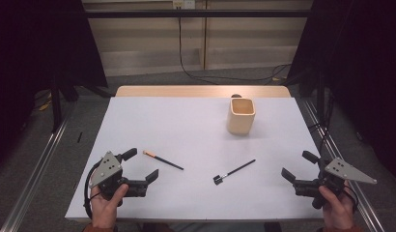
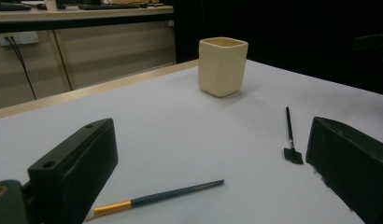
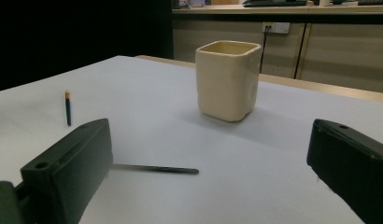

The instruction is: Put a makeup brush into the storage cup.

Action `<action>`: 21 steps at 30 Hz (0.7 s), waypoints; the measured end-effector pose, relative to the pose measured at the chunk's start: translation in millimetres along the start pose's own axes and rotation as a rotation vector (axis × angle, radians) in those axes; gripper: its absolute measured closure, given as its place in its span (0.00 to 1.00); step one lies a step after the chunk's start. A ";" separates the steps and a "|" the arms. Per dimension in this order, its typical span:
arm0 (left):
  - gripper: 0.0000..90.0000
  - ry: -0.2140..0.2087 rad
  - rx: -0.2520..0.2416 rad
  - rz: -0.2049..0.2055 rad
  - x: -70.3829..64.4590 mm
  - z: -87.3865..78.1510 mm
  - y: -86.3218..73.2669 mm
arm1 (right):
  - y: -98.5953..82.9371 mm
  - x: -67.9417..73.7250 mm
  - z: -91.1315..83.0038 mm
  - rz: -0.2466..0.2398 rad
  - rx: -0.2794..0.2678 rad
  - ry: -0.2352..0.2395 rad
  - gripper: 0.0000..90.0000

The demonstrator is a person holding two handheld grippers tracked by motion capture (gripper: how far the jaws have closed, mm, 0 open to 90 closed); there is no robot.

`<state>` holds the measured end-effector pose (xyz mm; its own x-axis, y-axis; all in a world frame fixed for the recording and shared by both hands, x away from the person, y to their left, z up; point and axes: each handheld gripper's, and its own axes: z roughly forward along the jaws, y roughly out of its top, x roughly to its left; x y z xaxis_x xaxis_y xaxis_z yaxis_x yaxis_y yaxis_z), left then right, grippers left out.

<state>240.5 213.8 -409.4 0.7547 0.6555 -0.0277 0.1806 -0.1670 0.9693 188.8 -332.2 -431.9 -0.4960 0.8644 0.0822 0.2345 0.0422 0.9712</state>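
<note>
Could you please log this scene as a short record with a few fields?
surface: white table top
container: cream square cup, upright, far right of centre, nothing seen inside
item 1: dark brush with orange-gold band, lying flat near the left hand-held gripper
item 2: black brush with flat head, lying flat, nearer the right hand-held gripper
left hand-held gripper: jaws open, holding nothing
right hand-held gripper: jaws open, holding nothing
contact: neither brush touches the cup or a gripper
</note>
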 end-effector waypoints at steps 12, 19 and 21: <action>0.02 -0.016 0.003 -0.003 9.0 7.6 13.5 | -0.3 0.0 0.1 0.004 0.003 0.004 0.00; 0.02 -0.033 0.003 -0.001 18.3 16.3 26.0 | -0.4 -0.2 0.2 0.004 0.003 0.007 0.00; 0.03 -0.038 0.009 0.006 20.1 18.9 29.1 | -0.5 -0.7 0.6 0.010 0.005 0.011 0.00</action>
<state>272.9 208.2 -386.4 0.7789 0.6263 -0.0314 0.1817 -0.1775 0.9672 189.5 -332.5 -432.6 -0.5027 0.8593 0.0939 0.2432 0.0364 0.9693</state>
